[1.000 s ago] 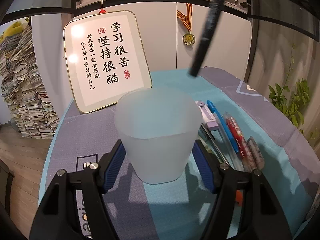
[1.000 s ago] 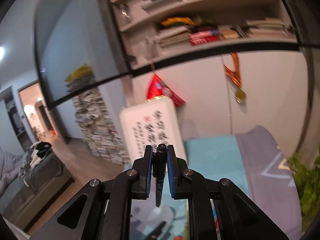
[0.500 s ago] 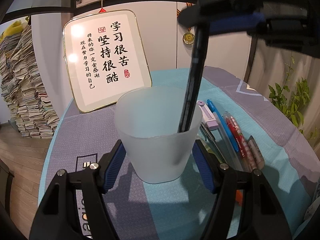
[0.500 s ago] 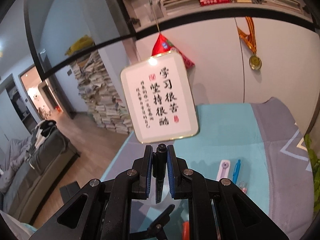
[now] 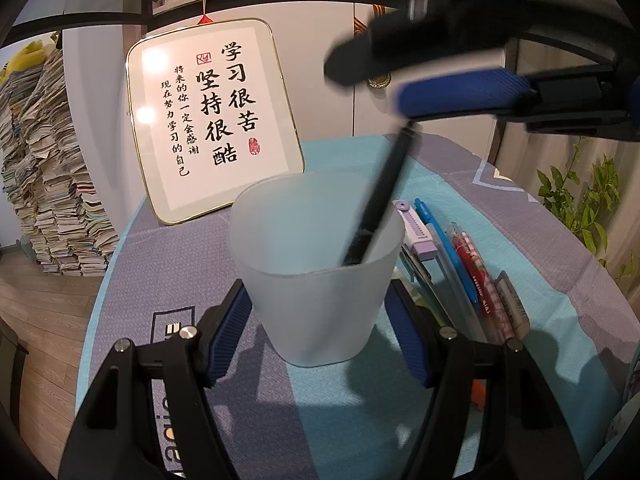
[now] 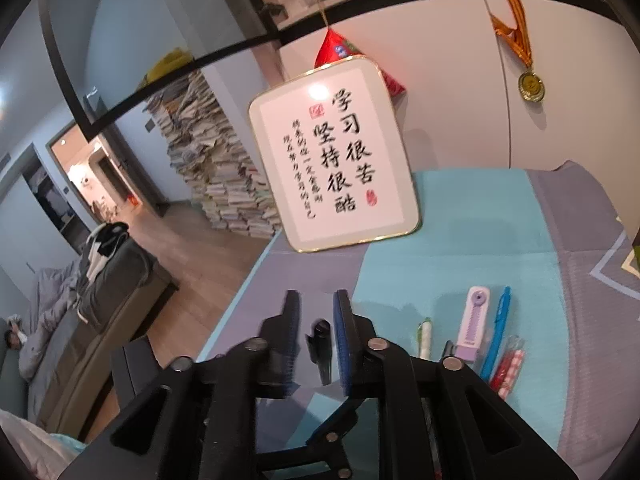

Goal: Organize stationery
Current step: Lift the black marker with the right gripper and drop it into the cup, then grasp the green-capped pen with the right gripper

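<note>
While the left gripper (image 5: 320, 312) stands with its pads against the two sides of the frosted cup (image 5: 316, 268) near the table's (image 5: 520, 360) front edge, the black pen (image 5: 376, 212) leans in the cup, tip down, long axis tilted up to the right. Above it the right gripper (image 6: 314, 336) is parted, pads clear of the pen's cap. The remaining pens (image 5: 460, 264) lie lengthwise just right of the cup, nearer the right gripper. Only the left view shows the cup; the right one shows the gap around the cap.
</note>
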`<move>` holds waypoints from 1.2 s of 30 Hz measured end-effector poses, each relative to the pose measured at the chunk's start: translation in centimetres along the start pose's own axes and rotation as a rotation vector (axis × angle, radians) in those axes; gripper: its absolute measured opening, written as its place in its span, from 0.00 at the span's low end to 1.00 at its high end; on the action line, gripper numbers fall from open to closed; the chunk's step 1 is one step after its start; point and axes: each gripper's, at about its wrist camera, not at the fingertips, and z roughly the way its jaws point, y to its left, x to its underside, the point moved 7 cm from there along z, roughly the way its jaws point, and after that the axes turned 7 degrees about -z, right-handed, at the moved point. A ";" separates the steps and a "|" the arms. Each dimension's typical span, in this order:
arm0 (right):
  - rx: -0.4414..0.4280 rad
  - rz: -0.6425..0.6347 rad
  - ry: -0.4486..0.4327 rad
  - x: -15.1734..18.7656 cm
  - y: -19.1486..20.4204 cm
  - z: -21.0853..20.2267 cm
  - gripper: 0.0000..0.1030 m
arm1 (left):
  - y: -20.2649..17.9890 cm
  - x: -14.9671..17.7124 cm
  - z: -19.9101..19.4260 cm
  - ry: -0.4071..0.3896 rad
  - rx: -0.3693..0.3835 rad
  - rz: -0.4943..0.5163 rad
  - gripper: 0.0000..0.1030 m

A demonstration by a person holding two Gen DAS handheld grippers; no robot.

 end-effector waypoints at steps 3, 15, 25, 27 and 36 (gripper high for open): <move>0.083 0.037 -0.088 -0.5 -2.0 -1.8 0.66 | 0.0 0.0 0.1 0.001 0.000 -0.001 0.65; 0.155 0.046 0.179 3.0 -6.9 3.1 0.13 | 0.0 0.0 0.1 0.001 0.000 -0.001 0.65; 0.212 -0.067 0.339 5.1 -7.1 8.5 0.13 | 0.0 0.0 0.1 0.001 0.000 0.000 0.65; 0.229 -0.081 0.352 5.1 -7.3 8.9 0.13 | 0.0 0.0 0.1 0.001 -0.001 0.000 0.65; 0.228 -0.102 0.383 5.1 -7.9 11.1 0.14 | 0.3 0.1 0.1 0.001 -0.016 -0.007 0.65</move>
